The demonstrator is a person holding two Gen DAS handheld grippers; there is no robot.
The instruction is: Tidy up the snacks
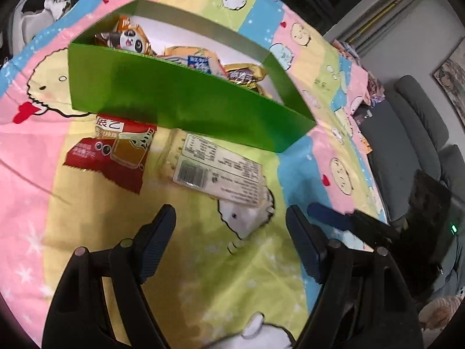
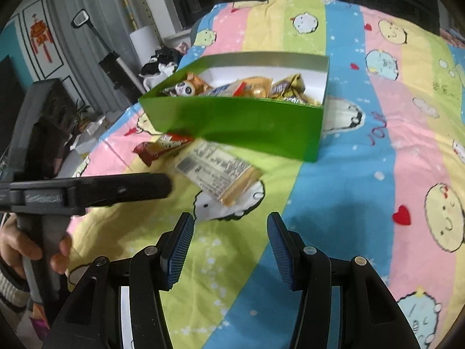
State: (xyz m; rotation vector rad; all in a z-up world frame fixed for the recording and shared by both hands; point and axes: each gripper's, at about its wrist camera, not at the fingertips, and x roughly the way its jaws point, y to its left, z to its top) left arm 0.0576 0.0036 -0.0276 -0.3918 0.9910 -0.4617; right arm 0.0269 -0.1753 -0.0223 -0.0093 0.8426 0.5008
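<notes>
Currently, your left tongs (image 1: 231,218) stand wide apart and hold nothing; they hang over the yellow-green stripe of the bedspread (image 1: 203,261), above the printed white cartoon figure. Your right tongs (image 2: 229,226) are likewise spread wide and empty, hovering over the same patch of cloth from the other side.

The green box (image 1: 186,99) sits on the bedspread beyond both tools, its lid off and its white interior showing. Inside it lie several wrapped snacks: a panda-print packet (image 1: 129,40) at the left end, orange and blue wrappers in the middle, and gold wrappers (image 1: 247,74) toward the right end. The right wrist view shows the same box (image 2: 244,122) with the same contents.

Two snacks lie outside the box, on the bedspread just in front of its near wall. The red packet (image 1: 113,151) lies flat to the left, its upper edge touching or slipping under the box's base; you cannot tell which. Just beside it on the right lies the pale packet (image 1: 215,168), label and barcode facing up, one end tucked close under the box wall. In the right wrist view, the pale packet (image 2: 221,174) lies directly ahead of your right tongs, and the left tool's dark finger reaches in beside it from the left.
</notes>
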